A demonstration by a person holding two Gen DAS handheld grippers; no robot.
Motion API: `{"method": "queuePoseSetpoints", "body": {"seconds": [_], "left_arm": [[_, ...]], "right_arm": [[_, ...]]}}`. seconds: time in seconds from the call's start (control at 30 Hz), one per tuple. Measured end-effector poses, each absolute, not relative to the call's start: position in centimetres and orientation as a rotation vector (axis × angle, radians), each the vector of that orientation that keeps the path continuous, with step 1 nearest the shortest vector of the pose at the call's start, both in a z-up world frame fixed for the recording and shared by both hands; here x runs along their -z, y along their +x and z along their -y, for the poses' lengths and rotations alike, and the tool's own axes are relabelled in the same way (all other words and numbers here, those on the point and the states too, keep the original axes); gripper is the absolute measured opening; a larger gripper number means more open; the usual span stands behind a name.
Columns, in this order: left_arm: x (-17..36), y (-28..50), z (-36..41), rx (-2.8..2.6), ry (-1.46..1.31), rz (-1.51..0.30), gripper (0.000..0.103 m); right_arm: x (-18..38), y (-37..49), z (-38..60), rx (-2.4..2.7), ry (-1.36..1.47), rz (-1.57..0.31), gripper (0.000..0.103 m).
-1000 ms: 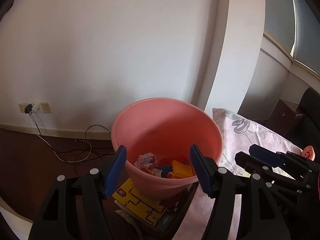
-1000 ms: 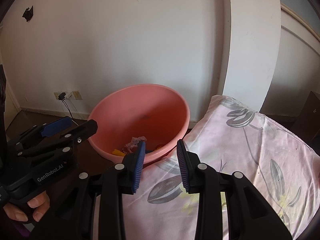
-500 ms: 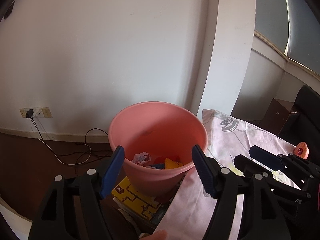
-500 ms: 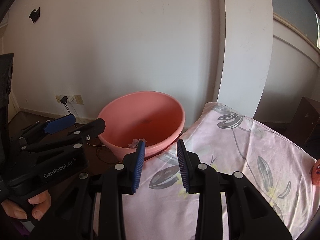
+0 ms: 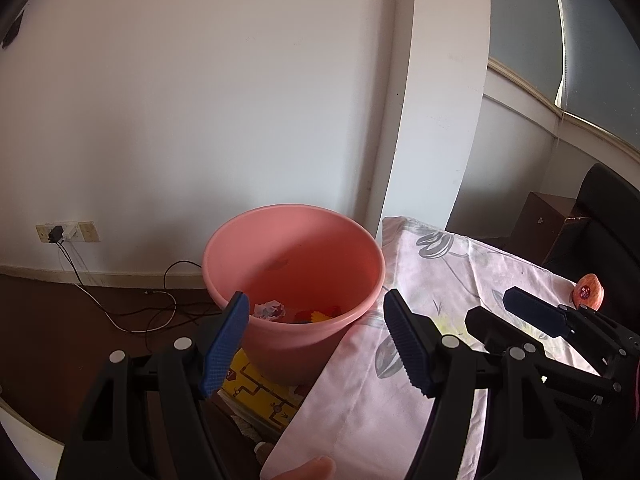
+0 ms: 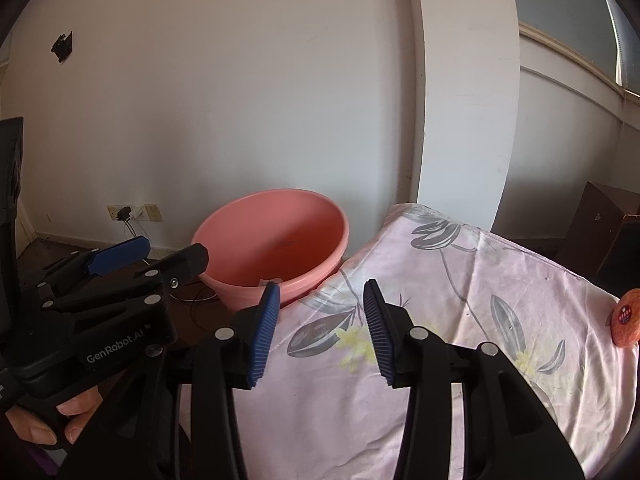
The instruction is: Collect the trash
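A pink plastic bucket [image 5: 294, 264] stands on the floor by the wall, left of a table covered with a pink flowered cloth [image 5: 440, 280]. Crumpled wrappers and yellow scraps [image 5: 288, 312] lie in its bottom. The bucket also shows in the right wrist view [image 6: 276, 252]. My left gripper [image 5: 316, 340] is open and empty, held in front of the bucket. My right gripper [image 6: 318, 332] is open and empty above the cloth [image 6: 460, 300]. A reddish-orange wrapped item [image 6: 626, 322] lies at the cloth's right edge, also in the left wrist view [image 5: 588, 290].
A yellow printed box [image 5: 260, 388] lies under the bucket's front. Cables [image 5: 132, 308] run across the dark floor to a wall socket [image 5: 60, 232]. A white pillar [image 5: 432, 120] stands behind the table. A brown cabinet [image 6: 600, 220] and a dark chair [image 5: 608, 208] are at the right.
Both grippers have pulled back and risen away from the bucket, which looks smaller and lower now. More of the cloth and the reddish item at its right edge have come into view.
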State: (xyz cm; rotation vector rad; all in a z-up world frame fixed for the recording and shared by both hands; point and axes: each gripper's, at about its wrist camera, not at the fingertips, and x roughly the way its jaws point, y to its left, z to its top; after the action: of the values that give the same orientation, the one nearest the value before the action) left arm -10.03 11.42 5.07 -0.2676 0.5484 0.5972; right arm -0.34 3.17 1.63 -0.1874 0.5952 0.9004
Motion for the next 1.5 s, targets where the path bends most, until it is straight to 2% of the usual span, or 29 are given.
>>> {"method": "queuePoseSetpoints", "body": {"seconds": [1.5], "left_arm": [[-5.6, -10.2, -8.5, -0.535, -0.224, -0.541, 0.068]], "right_arm": [[-1.1, -0.9, 1.4, -0.809, -0.137, -0.608, 0.044]]}}
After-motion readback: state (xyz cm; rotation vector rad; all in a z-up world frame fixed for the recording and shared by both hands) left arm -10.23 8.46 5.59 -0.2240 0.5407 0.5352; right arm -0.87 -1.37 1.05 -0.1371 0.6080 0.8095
